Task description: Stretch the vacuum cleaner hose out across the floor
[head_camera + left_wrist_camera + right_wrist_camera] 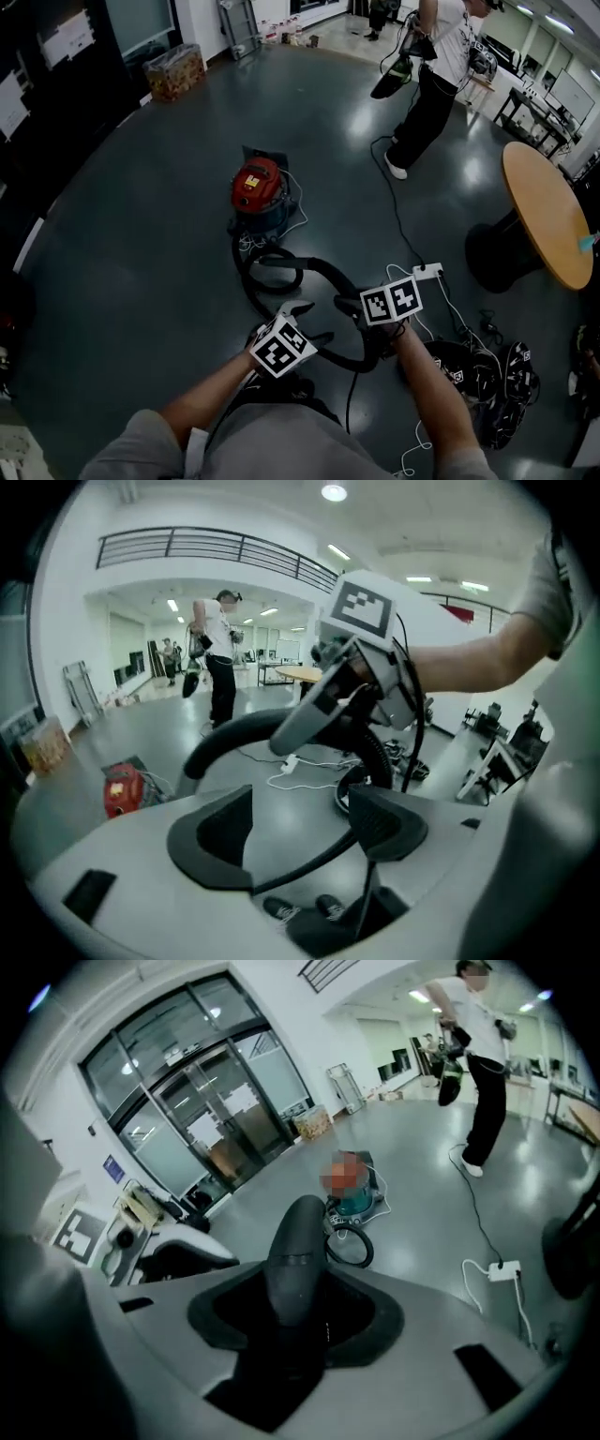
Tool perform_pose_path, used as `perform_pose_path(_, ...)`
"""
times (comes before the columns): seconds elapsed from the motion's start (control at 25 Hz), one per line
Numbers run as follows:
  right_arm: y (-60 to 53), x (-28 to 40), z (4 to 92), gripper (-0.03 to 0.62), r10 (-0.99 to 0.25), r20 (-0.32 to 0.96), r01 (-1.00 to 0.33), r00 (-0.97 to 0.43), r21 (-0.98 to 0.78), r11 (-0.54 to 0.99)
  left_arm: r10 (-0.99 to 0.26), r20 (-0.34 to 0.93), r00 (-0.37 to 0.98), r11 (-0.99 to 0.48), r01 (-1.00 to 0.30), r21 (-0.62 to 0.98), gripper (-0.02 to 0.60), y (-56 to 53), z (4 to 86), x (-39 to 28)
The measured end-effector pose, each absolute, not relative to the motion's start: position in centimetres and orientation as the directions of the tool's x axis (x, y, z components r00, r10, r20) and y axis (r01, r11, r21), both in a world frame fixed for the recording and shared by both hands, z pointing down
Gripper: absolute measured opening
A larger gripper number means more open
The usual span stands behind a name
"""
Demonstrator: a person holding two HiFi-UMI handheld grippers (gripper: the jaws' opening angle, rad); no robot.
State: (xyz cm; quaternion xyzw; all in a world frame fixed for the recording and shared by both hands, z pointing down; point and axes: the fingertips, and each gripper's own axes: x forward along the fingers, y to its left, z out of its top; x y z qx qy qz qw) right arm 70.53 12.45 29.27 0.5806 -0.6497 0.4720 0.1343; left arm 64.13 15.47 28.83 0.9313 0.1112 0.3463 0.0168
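A red vacuum cleaner (257,187) stands on the dark floor ahead of me. Its black hose (323,269) loops over the floor and rises to my right gripper (364,311). That gripper (295,1312) is shut on the hose's rigid curved end (298,1246), which fills the gap between its pads. The vacuum cleaner (352,1187) shows beyond it. My left gripper (296,310) hangs just left of the right one, and its jaws (300,832) stand wide open with nothing between the pads. From there I see the right gripper (361,682) gripping the hose end (234,733).
A person (434,70) stands at the back right, holding grippers. A round wooden table (548,211) is at the right. A white power strip (427,272) with cables lies near it, and black bags (487,375) are by my right arm. A box (175,70) sits far left.
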Motion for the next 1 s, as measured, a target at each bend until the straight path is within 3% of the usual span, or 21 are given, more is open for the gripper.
perform_pose_path(0.16, 12.6, 67.5, 29.3, 0.163, -0.664, 0.687, -0.778, -0.296, -0.577, -0.25, 0.381, 0.617, 0.689, -0.924, 0.262, 0.278, 0.325, 21.0, 29.8, 61.8)
perform_pose_path(0.28, 12.2, 64.4, 28.9, 0.163, -0.693, 0.652, -0.708, -0.307, -0.643, -0.292, 0.494, 0.525, 0.693, -0.855, 0.279, 0.437, 0.325, 22.8, 29.2, 60.1)
perform_pose_path(0.56, 9.0, 55.9, 28.8, 0.164, -0.731, 0.636, -0.591, -0.247, -0.697, -0.407, 0.59, 0.396, 0.704, -0.751, 0.3, 0.588, 0.325, 21.6, 29.5, 52.8)
perform_pose_path(0.68, 6.8, 51.4, 28.9, 0.167, -0.765, 0.603, -0.528, -0.228, -0.736, -0.423, 0.577, 0.364, 0.731, -0.758, 0.314, 0.572, 0.325, 20.2, 29.8, 50.0)
perform_pose_path(0.88, 5.1, 44.3, 30.1, 0.171, -0.733, 0.623, -0.581, -0.274, -0.715, -0.39, 0.559, 0.439, 0.704, -0.792, 0.297, 0.533, 0.293, 18.9, 31.1, 43.5)
perform_pose_path(1.0, 4.8, 41.3, 30.8, 0.21, -0.703, 0.653, -0.634, -0.281, -0.677, -0.375, 0.586, 0.473, 0.658, -0.782, 0.308, 0.541, 0.284, 18.5, 31.6, 39.4)
